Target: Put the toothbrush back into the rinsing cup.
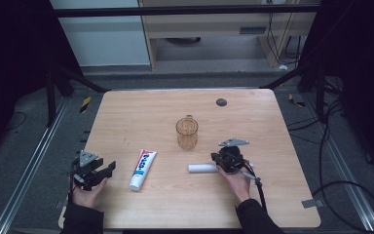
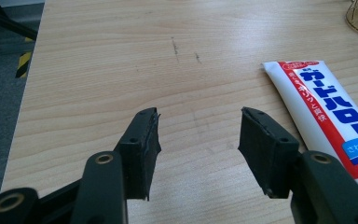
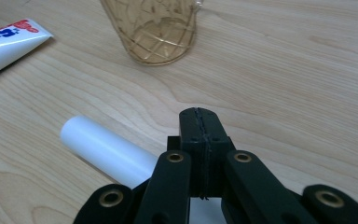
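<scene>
The right claw (image 1: 222, 161) sits low over the wooden surface (image 1: 141, 112), its jaws pressed flat together with nothing between them. In the right gripper view the closed claw (image 3: 200, 122) lies just beside and partly over a white cylinder (image 3: 107, 151), which lies on its side on the wood and runs under the claw's left link; whether the claw touches it cannot be told. From above, the white cylinder (image 1: 202, 168) points left from the right claw, towards the toothpaste tube (image 1: 142, 169).

The left claw (image 1: 106, 170) rests near the surface's left front corner, jaws partly apart and holding nothing. In the left gripper view the claw (image 2: 198, 133) shows bare wood in its gap, with the toothpaste tube (image 2: 324, 114) just beside its right jaw: a white tube with a red stripe and blue lettering, crimped end pointing away from the person.

An amber glass mug (image 1: 187, 132) with a criss-cross pattern stands upright near the middle of the surface, beyond the cylinder and well apart from the tube. In the right gripper view the mug (image 3: 156, 30) stands ahead of the closed jaws, with open wood between. A small dark round disc (image 1: 221, 102) sits near the far edge.
</scene>
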Motion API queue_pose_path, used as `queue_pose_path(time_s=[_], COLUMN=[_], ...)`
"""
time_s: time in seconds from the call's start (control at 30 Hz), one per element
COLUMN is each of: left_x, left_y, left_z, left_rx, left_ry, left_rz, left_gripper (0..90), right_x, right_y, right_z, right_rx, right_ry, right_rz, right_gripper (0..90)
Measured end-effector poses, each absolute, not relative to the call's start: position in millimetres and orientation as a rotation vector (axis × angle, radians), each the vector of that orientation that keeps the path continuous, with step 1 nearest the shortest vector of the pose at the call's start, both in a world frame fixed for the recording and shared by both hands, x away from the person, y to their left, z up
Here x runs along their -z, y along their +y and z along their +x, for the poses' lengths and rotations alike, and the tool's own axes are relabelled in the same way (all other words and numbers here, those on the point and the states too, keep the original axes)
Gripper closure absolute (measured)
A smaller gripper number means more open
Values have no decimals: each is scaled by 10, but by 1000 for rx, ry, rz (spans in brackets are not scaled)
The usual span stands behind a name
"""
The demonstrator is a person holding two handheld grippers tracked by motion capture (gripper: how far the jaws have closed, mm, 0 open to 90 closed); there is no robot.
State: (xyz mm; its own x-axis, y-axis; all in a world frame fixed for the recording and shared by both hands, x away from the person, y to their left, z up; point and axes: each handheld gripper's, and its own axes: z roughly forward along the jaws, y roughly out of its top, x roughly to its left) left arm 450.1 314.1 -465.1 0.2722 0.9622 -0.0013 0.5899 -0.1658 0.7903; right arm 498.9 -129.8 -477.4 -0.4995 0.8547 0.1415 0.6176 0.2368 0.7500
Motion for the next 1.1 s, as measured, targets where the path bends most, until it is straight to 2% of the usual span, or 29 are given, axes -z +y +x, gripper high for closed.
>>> queue_pose_path(time_s=[0.47, 1.1], left_x=[4653, 4649], left_y=[3141, 3143], left_z=[4504, 4500], left_rx=[-683, -682], left_ry=[1402, 1400], left_rz=[1855, 1854], left_gripper=[465, 464], right_x=[4833, 4852], right_y=[-1051, -1046], right_z=[4956, 4837], right_rx=[-1091, -1038], right_ry=[2321, 2403], right_rz=[1313, 1268], right_gripper=[900, 900])
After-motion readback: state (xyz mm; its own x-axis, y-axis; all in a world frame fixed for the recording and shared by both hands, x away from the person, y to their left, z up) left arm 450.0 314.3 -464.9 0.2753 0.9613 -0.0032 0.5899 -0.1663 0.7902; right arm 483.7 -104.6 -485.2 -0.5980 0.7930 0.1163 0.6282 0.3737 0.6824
